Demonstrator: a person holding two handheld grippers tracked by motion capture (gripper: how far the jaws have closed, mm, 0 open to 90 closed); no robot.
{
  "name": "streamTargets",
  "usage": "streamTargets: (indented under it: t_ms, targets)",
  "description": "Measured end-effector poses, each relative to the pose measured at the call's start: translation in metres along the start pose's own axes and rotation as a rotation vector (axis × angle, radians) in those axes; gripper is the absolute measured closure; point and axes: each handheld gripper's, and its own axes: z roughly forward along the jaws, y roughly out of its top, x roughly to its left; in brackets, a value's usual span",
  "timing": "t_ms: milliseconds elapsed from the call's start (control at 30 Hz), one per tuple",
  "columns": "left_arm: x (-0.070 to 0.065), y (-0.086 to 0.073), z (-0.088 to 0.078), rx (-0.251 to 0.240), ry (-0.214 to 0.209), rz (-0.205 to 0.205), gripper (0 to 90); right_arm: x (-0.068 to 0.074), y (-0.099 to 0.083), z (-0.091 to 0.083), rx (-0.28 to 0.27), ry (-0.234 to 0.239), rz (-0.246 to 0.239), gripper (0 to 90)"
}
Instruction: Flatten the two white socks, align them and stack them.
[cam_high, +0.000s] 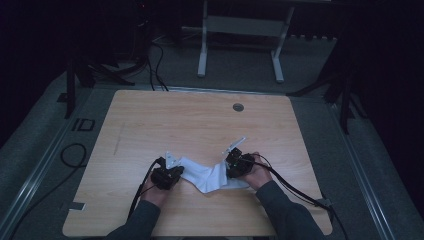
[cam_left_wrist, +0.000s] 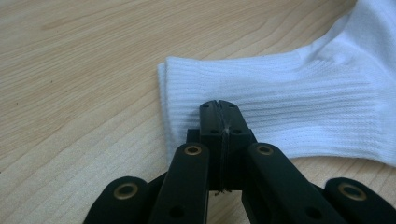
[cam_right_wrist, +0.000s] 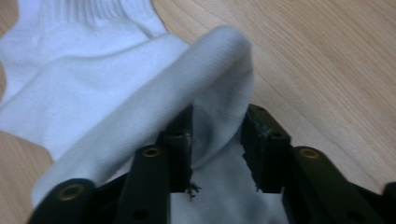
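A white sock (cam_high: 207, 177) lies on the wooden table (cam_high: 200, 120) near its front edge, between my two grippers. My left gripper (cam_high: 179, 172) is at the sock's ribbed cuff (cam_left_wrist: 303, 93). Its jaws are shut, with the tips (cam_left_wrist: 219, 105) resting over the cuff's near edge; whether fabric is pinched I cannot tell. My right gripper (cam_high: 227, 167) is at the other end. In the right gripper view a raised fold of the sock (cam_right_wrist: 93, 79) drapes over one jaw and fills the gap of my right gripper (cam_right_wrist: 217, 121), which grips it.
A round cable hole (cam_high: 238, 107) sits near the table's far edge. Behind the table stands a white desk frame (cam_high: 240, 30). Cables (cam_high: 72, 155) lie on the grey floor at the left. Bare wood stretches beyond the sock.
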Motion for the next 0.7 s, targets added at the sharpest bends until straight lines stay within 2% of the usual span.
streamTargets:
  t_ms: [133,233,700]
  targets:
    - [0.0,0.0,0.0,-0.003,-0.003,-0.004,89.7,0.0,0.0,-0.001,-0.003,0.014,-0.014,79.9]
    - [0.001,0.0,0.0,-0.003,-0.003,-0.005,89.7,0.002,0.001,-0.003,-0.004,0.012,-0.021,85.4]
    - [0.0,-0.001,0.001,-0.005,-0.001,-0.01,89.7,0.005,-0.001,-0.016,-0.031,-0.013,-0.038,87.2]
